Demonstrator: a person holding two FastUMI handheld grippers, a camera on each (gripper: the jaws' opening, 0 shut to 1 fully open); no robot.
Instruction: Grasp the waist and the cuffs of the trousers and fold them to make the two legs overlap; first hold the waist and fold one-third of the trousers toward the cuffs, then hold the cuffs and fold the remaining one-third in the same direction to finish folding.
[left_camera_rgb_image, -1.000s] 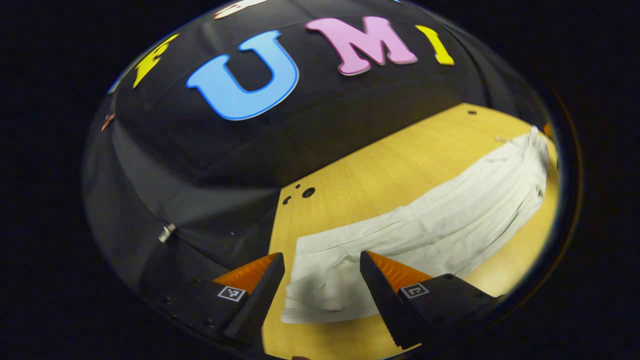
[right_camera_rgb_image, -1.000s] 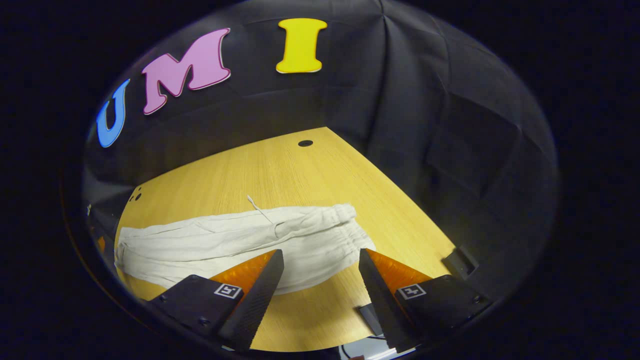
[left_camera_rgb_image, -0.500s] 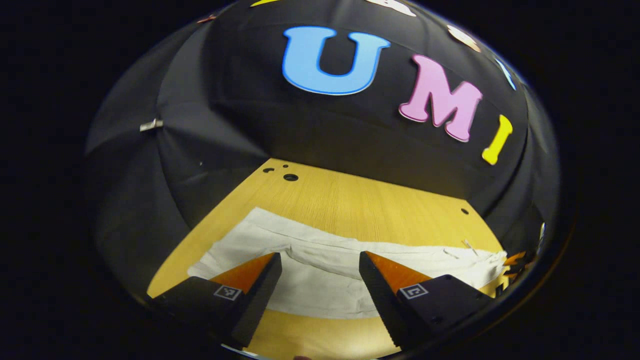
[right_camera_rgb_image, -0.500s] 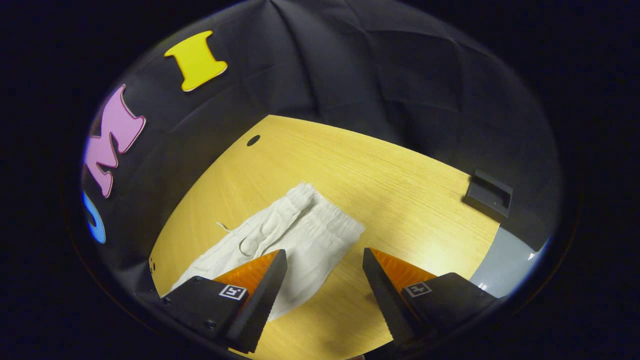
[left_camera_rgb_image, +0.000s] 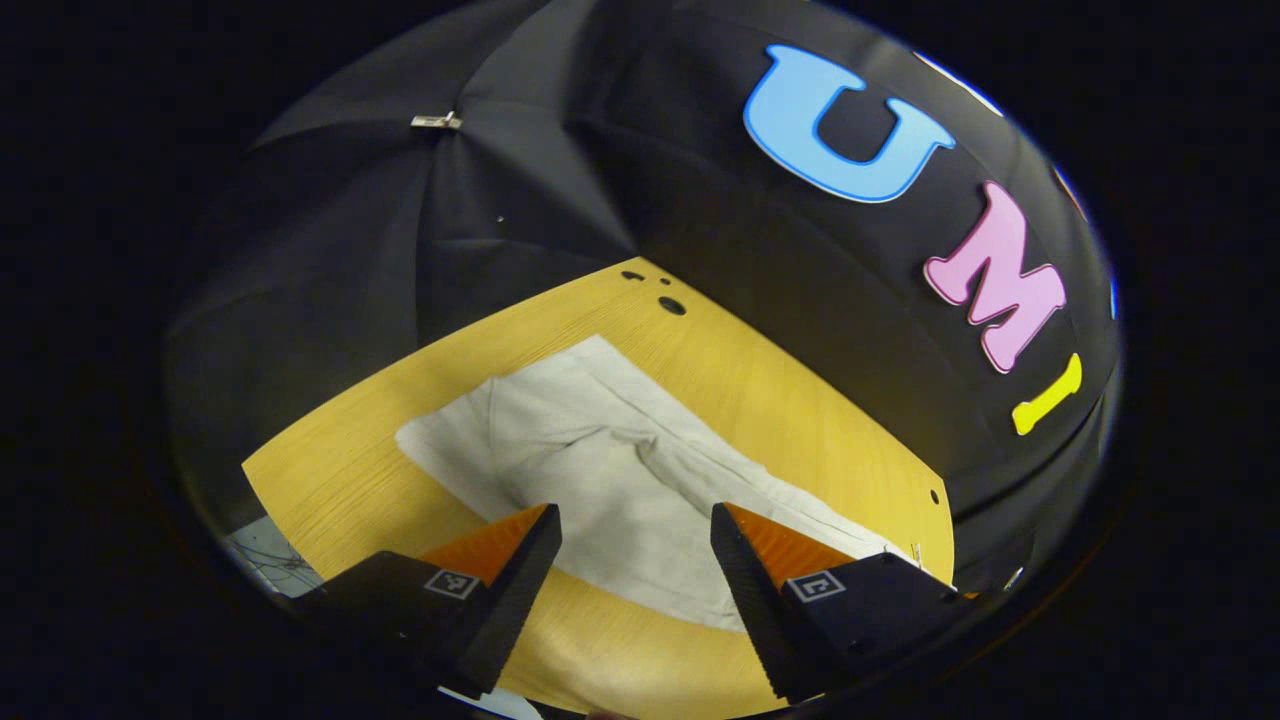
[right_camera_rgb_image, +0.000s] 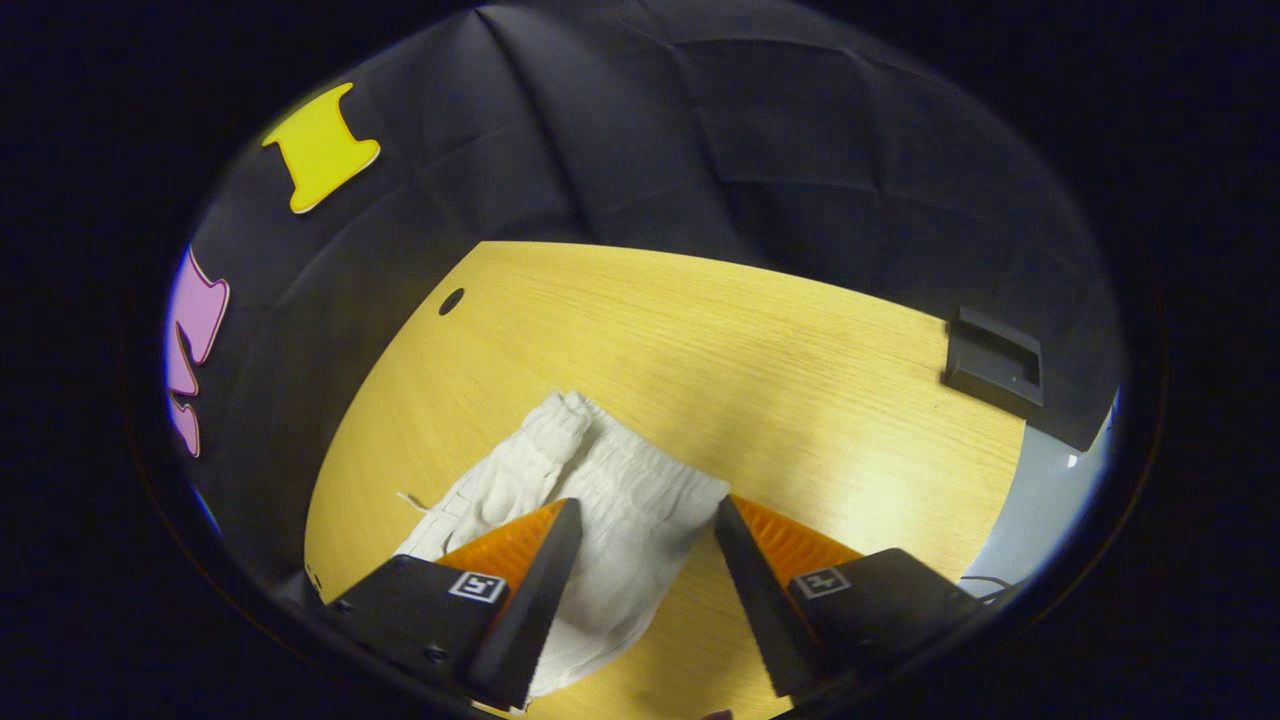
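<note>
Right now both grippers are hanging over a wooden table (right_camera_rgb_image: 800, 330) w/ white trousers (left_camera_rgb_image: 600, 480) lying flat on it; the left gripper (left_camera_rgb_image: 635, 560) is sitting w/ its fingers spread apart, nothing btwn them, and the cloth is showing thru the gap just ahead of the tips; in the left gripper view the cuffs end (left_camera_rgb_image: 450, 440) is lying fwd and to the left of that gripper, while the rest of the garment is running off to the right, behind its right finger; small holes (left_camera_rgb_image: 670, 305) in the tabletop are sitting beyond the cuffs, near the far edge; the right gripper (right_camera_rgb_image: 640, 560) is likewise holding its fingers wide apart, gripping nothing; in the right gripper view the gathered waist (right_camera_rgb_image: 600, 450) is lying directly ahead of and btwn the fingers, bunched and wrinkled, w/ the legs trailing back under the left finger; can't tell whether either set of tips is touching the fabric; a dark bracket (right_camera_rgb_image: 993, 362) is sitting well off to the right gripper's right, at the table edge; a single hole (right_camera_rgb_image: 451, 300) is lying far fwd-left.
</note>
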